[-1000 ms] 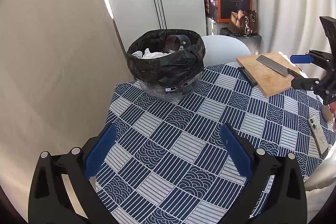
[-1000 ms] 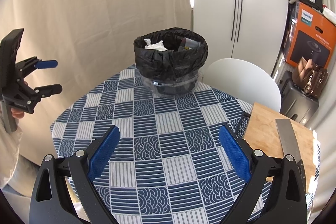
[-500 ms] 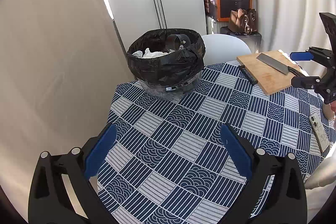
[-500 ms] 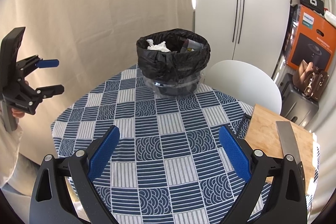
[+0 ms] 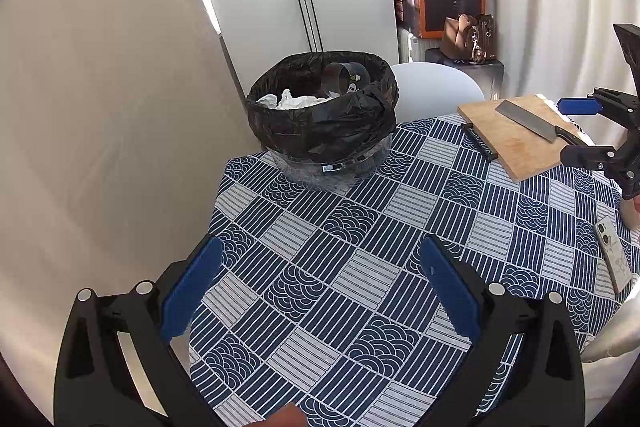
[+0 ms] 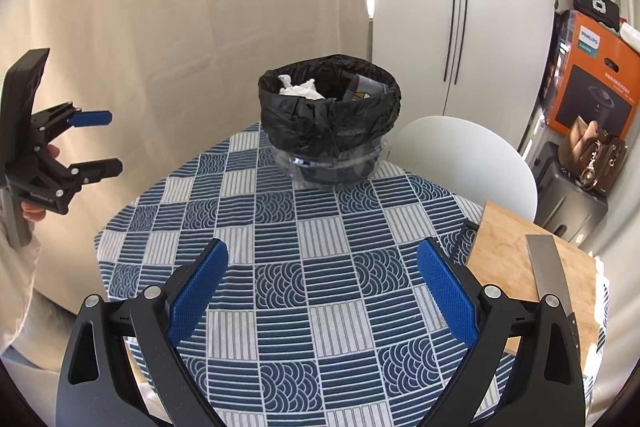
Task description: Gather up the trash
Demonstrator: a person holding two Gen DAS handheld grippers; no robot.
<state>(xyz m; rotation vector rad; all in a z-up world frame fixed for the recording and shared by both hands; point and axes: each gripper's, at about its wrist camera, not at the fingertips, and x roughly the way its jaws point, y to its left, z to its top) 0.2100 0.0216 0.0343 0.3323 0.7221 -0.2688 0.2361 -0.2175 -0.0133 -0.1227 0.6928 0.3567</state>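
A bin lined with a black bag (image 5: pixel 324 119) stands at the far edge of the table; it also shows in the right wrist view (image 6: pixel 330 123). White crumpled paper (image 5: pixel 294 101) and a dark cup (image 5: pixel 344 77) lie inside it. My left gripper (image 5: pixel 320 267) is open and empty above the tablecloth, well short of the bin. My right gripper (image 6: pixel 322 267) is open and empty above the table. The right gripper shows at the right edge of the left wrist view (image 5: pixel 576 131), and the left gripper at the left of the right wrist view (image 6: pixel 98 143).
The table has a blue and white patterned cloth (image 5: pixel 380 227). A wooden cutting board (image 5: pixel 516 135) with a cleaver (image 5: pixel 528 119) lies at the right. A phone (image 5: pixel 612 259) lies near the right edge. A white chair (image 6: pixel 468 163) stands behind the table.
Both grippers have drawn back and risen slightly from the table, so the bin looks a little farther. Both stay open and empty.
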